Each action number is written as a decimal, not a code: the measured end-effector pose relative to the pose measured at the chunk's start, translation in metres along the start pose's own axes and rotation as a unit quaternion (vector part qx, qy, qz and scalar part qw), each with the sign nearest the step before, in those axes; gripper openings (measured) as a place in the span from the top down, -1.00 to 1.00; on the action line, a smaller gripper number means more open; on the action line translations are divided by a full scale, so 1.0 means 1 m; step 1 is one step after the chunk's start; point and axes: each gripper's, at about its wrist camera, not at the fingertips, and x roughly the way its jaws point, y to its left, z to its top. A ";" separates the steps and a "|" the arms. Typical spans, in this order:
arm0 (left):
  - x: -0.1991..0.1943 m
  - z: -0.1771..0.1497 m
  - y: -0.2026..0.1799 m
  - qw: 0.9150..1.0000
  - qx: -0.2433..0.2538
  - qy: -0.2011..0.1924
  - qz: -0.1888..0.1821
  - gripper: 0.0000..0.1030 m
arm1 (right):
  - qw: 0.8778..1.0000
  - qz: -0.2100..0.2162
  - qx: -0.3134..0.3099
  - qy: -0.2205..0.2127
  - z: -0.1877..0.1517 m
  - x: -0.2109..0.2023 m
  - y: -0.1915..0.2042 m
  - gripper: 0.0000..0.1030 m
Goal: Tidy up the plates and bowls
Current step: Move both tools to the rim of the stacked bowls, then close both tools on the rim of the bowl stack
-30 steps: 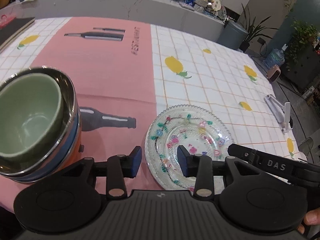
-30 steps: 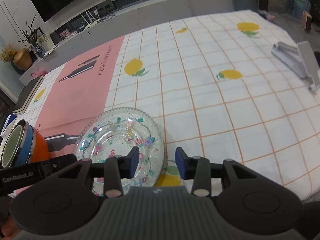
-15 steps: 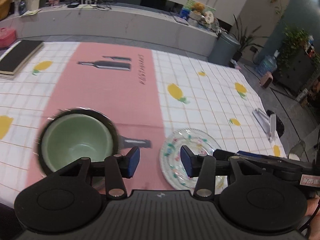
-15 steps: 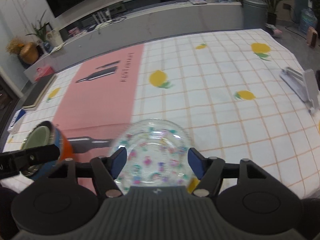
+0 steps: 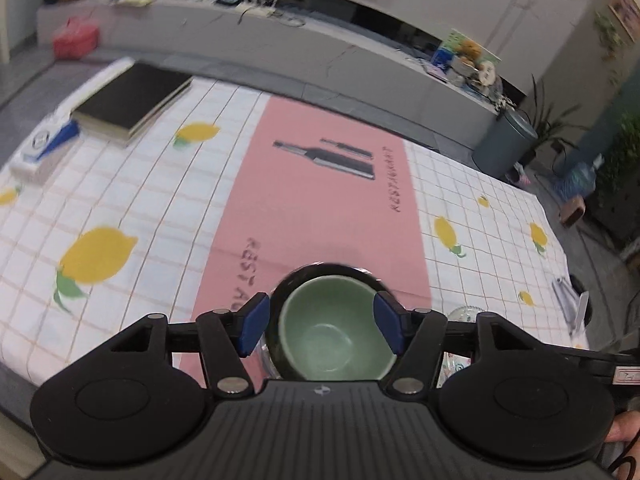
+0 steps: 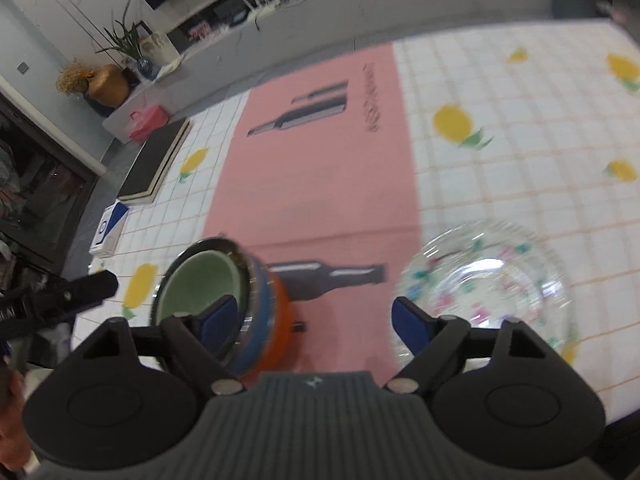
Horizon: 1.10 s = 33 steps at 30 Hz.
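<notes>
Both the left tongs (image 5: 320, 322) and right tongs (image 6: 308, 320) gape wide above the counter (image 5: 132, 200), the left straddling a pale-green bowl (image 5: 334, 330) nested in stacked bowls beside a flower-patterned glass plate (image 6: 486, 280).

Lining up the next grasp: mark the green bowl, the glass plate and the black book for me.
green bowl (image 5: 334, 336), left wrist view, inner bottom.
glass plate (image 6: 486, 276), right wrist view, flowered centre.
black book (image 5: 132, 98), left wrist view, top cover.

Green bowl (image 5: 334, 330), pink-and-lemon tablecloth (image 5: 132, 200)
</notes>
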 end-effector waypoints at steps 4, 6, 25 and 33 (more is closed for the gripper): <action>0.015 -0.004 0.025 0.999 -0.044 0.024 -0.017 -0.43 | 1.000 0.001 -0.003 0.029 0.001 0.025 0.015 -0.61; 0.021 -0.007 0.037 0.997 -0.066 0.032 -0.019 -0.44 | 0.999 0.007 0.004 0.042 0.001 0.036 0.020 -0.61; 0.079 -0.024 0.064 0.985 -0.147 0.085 -0.040 -0.44 | 0.992 0.033 0.066 0.100 0.005 0.090 0.016 -0.46; 0.094 -0.029 0.063 0.983 -0.149 0.096 -0.047 -0.32 | 0.987 0.055 0.095 0.113 0.004 0.099 0.003 -0.29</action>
